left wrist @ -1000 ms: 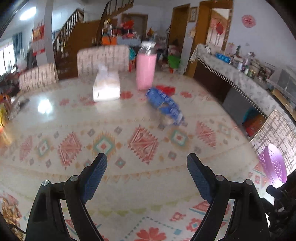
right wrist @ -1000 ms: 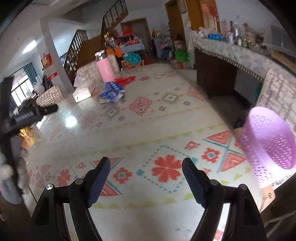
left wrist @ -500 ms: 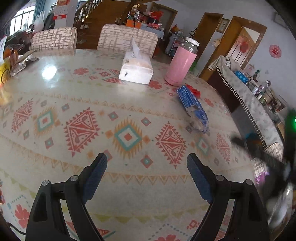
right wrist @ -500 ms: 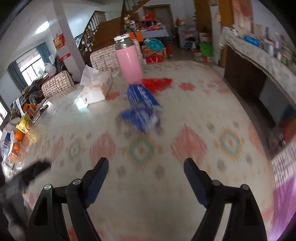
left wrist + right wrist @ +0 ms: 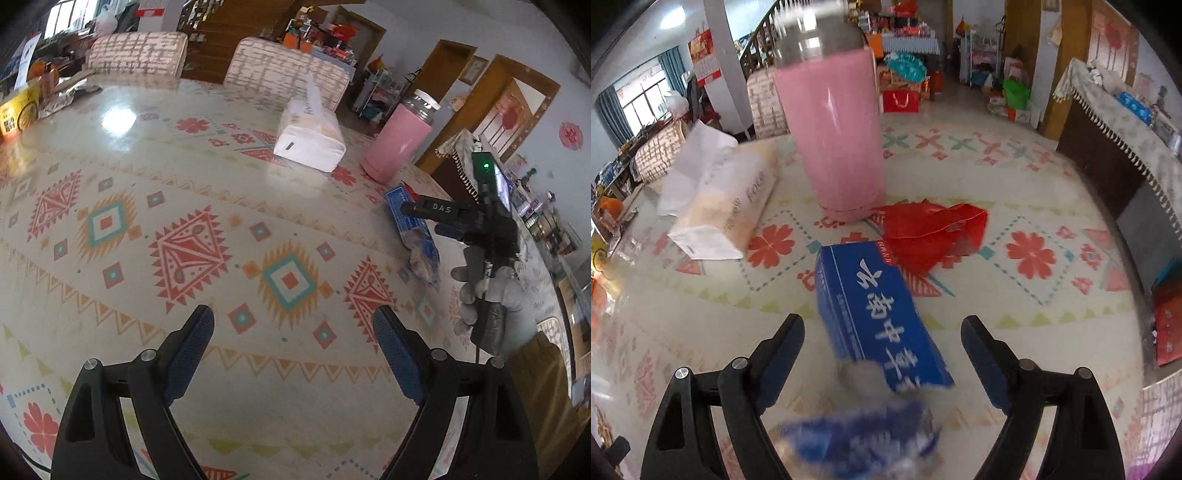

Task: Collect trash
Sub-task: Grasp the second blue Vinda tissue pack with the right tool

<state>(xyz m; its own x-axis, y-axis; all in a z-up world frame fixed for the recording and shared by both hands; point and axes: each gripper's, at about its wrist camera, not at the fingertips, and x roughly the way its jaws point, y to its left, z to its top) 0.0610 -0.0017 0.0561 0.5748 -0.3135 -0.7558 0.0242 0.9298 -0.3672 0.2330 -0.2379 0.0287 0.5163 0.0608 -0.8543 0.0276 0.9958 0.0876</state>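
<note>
Since a second ago our right gripper has swept across the patterned tablecloth, from over bare cloth at the near edge to directly above the flattened blue cardboard box with white lettering. Its jaws have just been opening and now stand spread wide; the box lies between the fingers but the blue pads do not press on it, so nothing is grasped. In the left wrist view this gripper shows at right centre as a black tool held in a gloved hand, tilted down towards the same blue box.

Our left gripper has drifted sideways, and the blue box has slid from centre to the right of its view. It hangs tilted down over the table, released and empty, fingers wide with only cloth between them.

A crumpled blue and clear plastic wrapper lies blurred at the bottom centre of the right wrist view, touching the near end of the box. Beyond the box, at centre, sits a crumpled red plastic bag, just beside the base of a tall pink bottle with a clear lid. A white soft pack of tissues lies at left centre. Two chairs with checked covers stand at the far side of the table, in the upper part of the left wrist view.
</note>
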